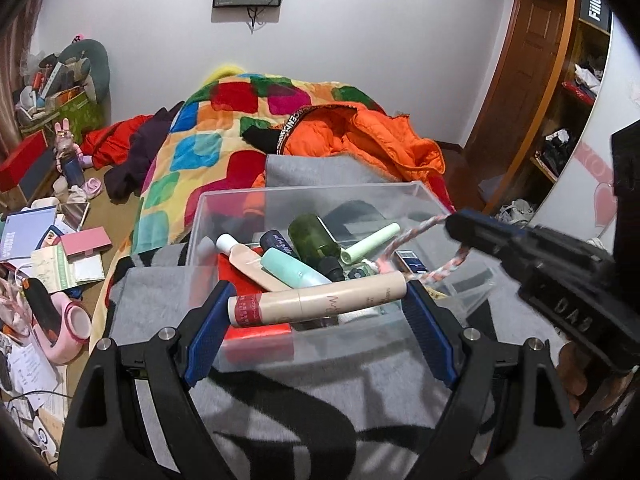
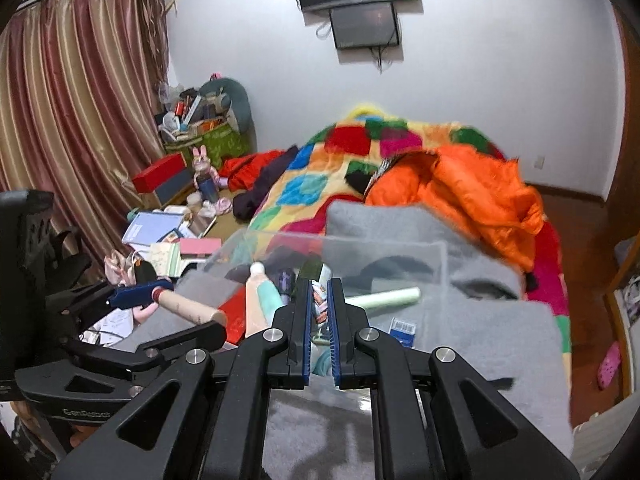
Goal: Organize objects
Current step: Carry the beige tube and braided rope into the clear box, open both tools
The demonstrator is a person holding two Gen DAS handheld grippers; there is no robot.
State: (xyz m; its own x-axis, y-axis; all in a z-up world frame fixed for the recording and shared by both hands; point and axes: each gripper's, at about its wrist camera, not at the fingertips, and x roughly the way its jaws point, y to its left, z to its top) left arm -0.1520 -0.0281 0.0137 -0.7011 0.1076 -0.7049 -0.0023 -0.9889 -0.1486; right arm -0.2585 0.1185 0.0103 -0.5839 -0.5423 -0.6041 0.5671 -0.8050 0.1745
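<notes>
The left gripper [image 1: 318, 306] fingers clamp a light, stiff, likely slippery beige tube [image 1: 316, 303] end to end; the right gripper [image 2: 320, 312] fingers pinch a braided cord [image 1: 416, 236].

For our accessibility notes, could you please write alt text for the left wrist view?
The left gripper clamps a beige cosmetic tube crosswise above a clear plastic bin of toiletries on a grey blanket. The right gripper, at right, holds a pink braided cord over the bin.

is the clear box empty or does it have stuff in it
Not empty: the clear box holds a green bottle, a mint tube and other small toiletries lying loose.
</notes>
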